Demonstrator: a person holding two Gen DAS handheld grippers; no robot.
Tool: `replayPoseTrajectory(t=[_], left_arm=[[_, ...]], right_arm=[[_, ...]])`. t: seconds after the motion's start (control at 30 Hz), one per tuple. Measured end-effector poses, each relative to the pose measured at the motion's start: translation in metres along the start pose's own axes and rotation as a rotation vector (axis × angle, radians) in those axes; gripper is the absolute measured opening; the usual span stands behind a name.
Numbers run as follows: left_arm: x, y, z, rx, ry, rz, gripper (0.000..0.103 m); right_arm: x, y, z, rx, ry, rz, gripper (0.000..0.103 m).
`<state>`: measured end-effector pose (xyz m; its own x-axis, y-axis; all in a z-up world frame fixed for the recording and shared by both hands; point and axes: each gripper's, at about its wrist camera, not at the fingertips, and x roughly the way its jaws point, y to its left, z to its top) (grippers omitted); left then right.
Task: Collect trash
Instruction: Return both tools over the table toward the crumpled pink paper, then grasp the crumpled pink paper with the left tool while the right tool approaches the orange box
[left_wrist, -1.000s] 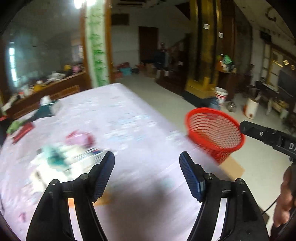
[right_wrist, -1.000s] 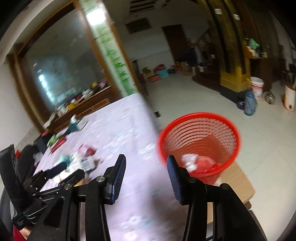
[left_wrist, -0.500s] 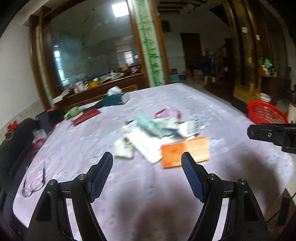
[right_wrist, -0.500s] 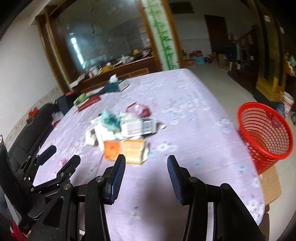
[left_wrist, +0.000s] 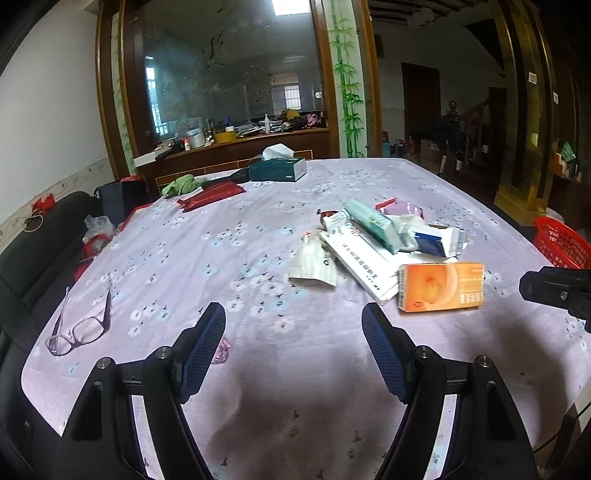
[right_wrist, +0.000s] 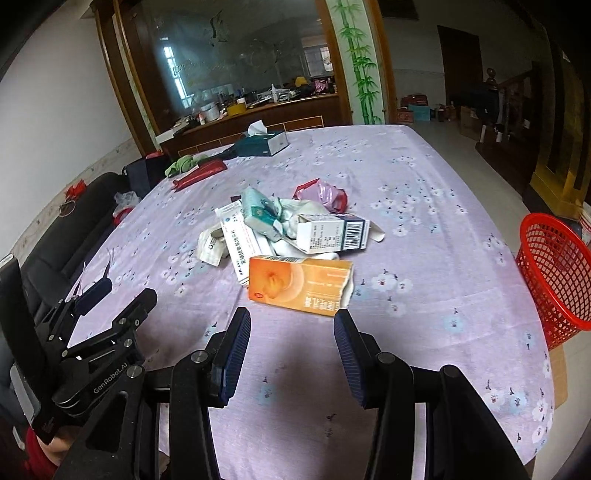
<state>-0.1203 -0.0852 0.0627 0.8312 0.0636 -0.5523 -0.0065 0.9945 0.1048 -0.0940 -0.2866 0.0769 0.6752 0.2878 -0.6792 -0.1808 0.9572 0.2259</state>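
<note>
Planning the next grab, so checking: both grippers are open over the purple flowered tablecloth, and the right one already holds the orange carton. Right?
Not quite. The right gripper is open and empty; the orange carton lies flat on the purple flowered tablecloth just ahead of its fingertips, as the right wrist view shows. The left gripper is open too.

Orange carton (right_wrist: 299, 286) lies flat before heaped wrappers (right_wrist: 280, 221) (red basket (right_wrist: 554, 273) right).

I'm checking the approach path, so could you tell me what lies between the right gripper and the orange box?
Only bare tablecloth: in the right wrist view, the right gripper is open, and nothing sits between it and the orange box.
</note>
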Motion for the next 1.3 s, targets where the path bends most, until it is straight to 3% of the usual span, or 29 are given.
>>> replayPoseTrajectory(t=[0.37,0.67,0.9,1.17,1.3], left_arm=[[0.001,0.029,-0.004,-0.059,0.028,-0.014,0.075],[0.026,0.119,-0.019,-0.303,0.142,-0.12,0.075],[0.049,0.11,-0.03,-0.303,0.226,-0.235,0.052],[0.07,0.094,-0.033,-0.245,0.283,-0.201,0.036],[0.073,0.095,-0.031,-0.244,0.281,-0.193,0.035]], right_arm=[[0.021,0.026,0.008,-0.025,0.027,0.032,0.051],[0.025,0.027,0.006,-0.027,0.037,0.036,0.051],[0.025,0.019,0.007,-0.002,0.036,0.038,0.051],[0.023,0.002,0.01,0.045,0.03,0.027,0.051],[0.025,-0.007,0.014,0.062,0.029,0.024,0.051]])
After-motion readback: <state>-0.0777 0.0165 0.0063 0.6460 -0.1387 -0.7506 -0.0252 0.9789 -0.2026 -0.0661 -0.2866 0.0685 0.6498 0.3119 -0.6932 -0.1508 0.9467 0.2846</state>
